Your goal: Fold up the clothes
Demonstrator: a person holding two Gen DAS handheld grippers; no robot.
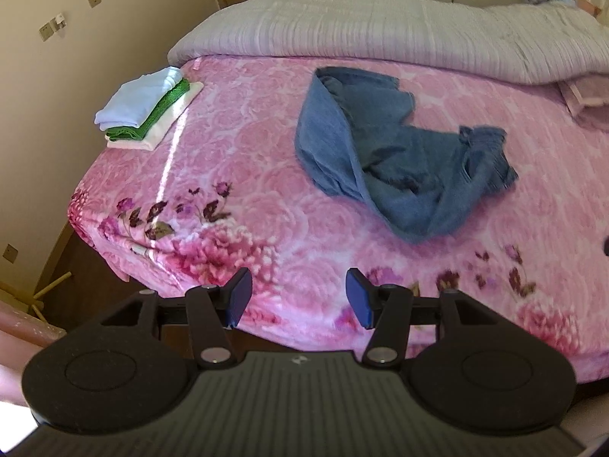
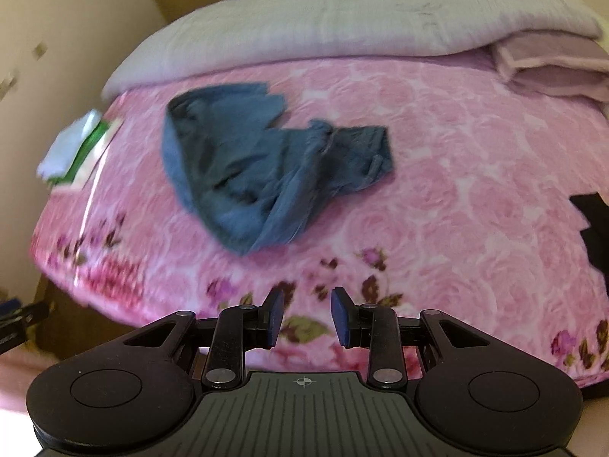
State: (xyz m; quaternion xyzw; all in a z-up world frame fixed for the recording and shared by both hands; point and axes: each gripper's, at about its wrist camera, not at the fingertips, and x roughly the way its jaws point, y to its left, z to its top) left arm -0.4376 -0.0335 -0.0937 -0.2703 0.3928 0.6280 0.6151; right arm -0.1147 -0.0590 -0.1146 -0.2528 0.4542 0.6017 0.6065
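Blue garment (image 1: pixel 396 152): it lies crumpled in the middle of the pink floral blanket (image 1: pixel 247 160), well ahead of both my claws, touched by neither.
Folded stack (image 1: pixel 148 108): pale blue on green on white, at the blanket's far left corner.
My left claw (image 1: pixel 298 301): fingers wide apart, nothing between them.
My right claw (image 2: pixel 306 316): fingers apart, narrower, nothing between them.
Writing: none I can read.
Hard to make out: a dark thing (image 2: pixel 593 228) cut off at the right edge; my right view is blurred.
Grey quilt (image 1: pixel 380 34): bunched along the far side.
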